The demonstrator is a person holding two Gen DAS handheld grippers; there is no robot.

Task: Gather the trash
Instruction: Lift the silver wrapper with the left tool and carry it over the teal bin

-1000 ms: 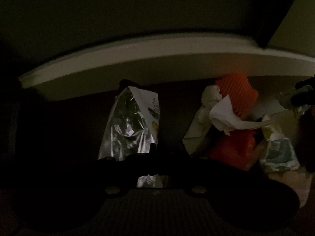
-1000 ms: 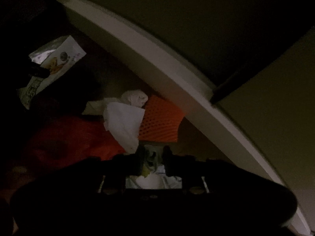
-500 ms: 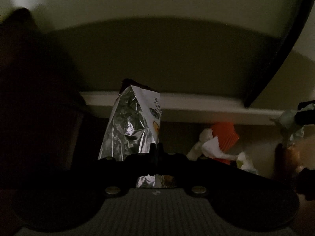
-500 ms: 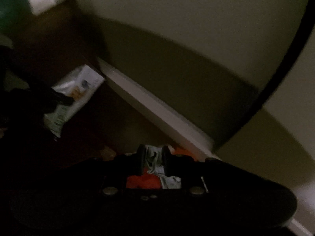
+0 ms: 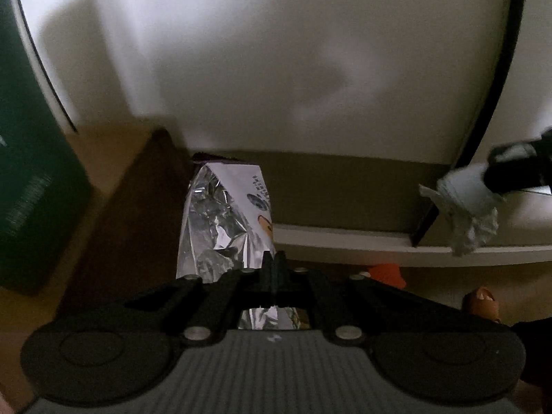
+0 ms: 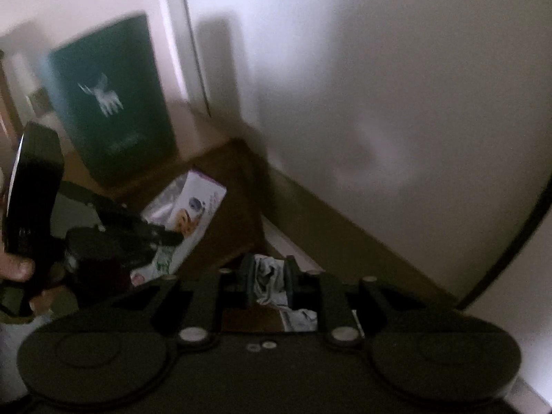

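My left gripper point(image 5: 274, 264) is shut on a silver foil snack bag point(image 5: 224, 220) with a white printed face, which stands up in front of the fingers. From the right wrist view the same bag point(image 6: 193, 214) hangs from the left gripper point(image 6: 169, 236) at the left. My right gripper point(image 6: 268, 281) is shut on a crumpled white-grey wrapper point(image 6: 270, 283). That wrapper point(image 5: 465, 214) shows at the right edge of the left wrist view. Orange trash point(image 5: 386, 272) lies on the floor below, by the skirting.
A pale wall fills most of both views, with a white skirting board point(image 5: 396, 245) and a black cable point(image 5: 496, 79) running down it. A dark green box point(image 6: 110, 96) stands at the left by a brown cabinet point(image 6: 224, 207). A hand point(image 6: 17, 269) holds the left gripper.
Both grippers have risen well above the floor with their trash. The pile of orange and white litter has dropped low in view, and the wall and green box have come into sight.
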